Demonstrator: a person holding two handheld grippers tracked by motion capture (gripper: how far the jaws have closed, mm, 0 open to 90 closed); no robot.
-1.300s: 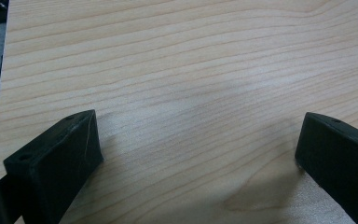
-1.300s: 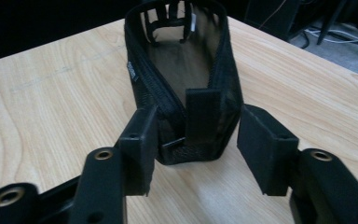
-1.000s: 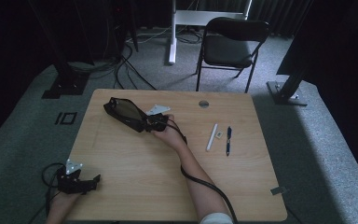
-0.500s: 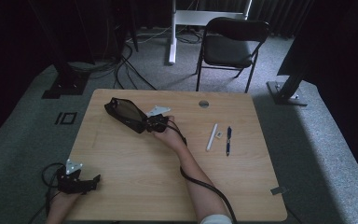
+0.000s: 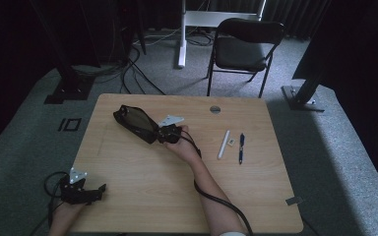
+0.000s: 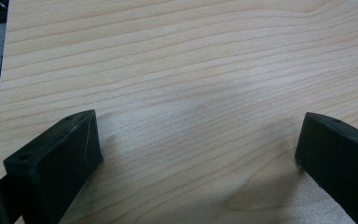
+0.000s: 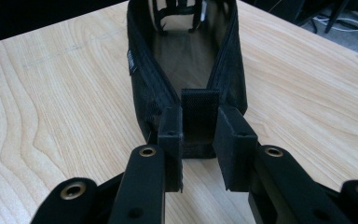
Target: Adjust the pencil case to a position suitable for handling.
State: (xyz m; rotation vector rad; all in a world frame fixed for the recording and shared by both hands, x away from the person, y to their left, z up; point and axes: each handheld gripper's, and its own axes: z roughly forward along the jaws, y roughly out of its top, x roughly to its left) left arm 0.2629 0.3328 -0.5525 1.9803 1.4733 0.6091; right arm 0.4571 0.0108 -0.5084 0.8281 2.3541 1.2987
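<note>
A: Now that the right claw [image 7: 198, 140] has just been closing, what sits between its jaws?

B: The end tab of the black pouch [image 7: 186, 60]. In the right gripper view the two pads press on that stiff tab from either side, so the claw is clamped on the pouch, where a second ago it stood wider around it.

A: And where is the pouch on the surface [image 5: 142, 196]?

B: In the high view the pouch [image 5: 137, 124] lies toward eleven o'clock from the surface's middle, with its open mouth up and its long side running out toward ten o'clock from the right claw [image 5: 166, 135]. The pouch itself has not shifted between the earlier pictures and this one.

A: So what does the grip mean for the work?

B: I judge the pouch is now secured at one end, so it can be held steady or dragged. The pen [image 5: 241, 147] and the white stick [image 5: 223, 144], lying side by side at about three o'clock from that hand, look like the things to go in.

A: The left claw [image 5: 98, 189]?

B: Its jaws stand wide apart over bare wood in the left gripper view, holding nothing. It rests at the near-left corner, about seven o'clock, well apart from the pouch.
</note>
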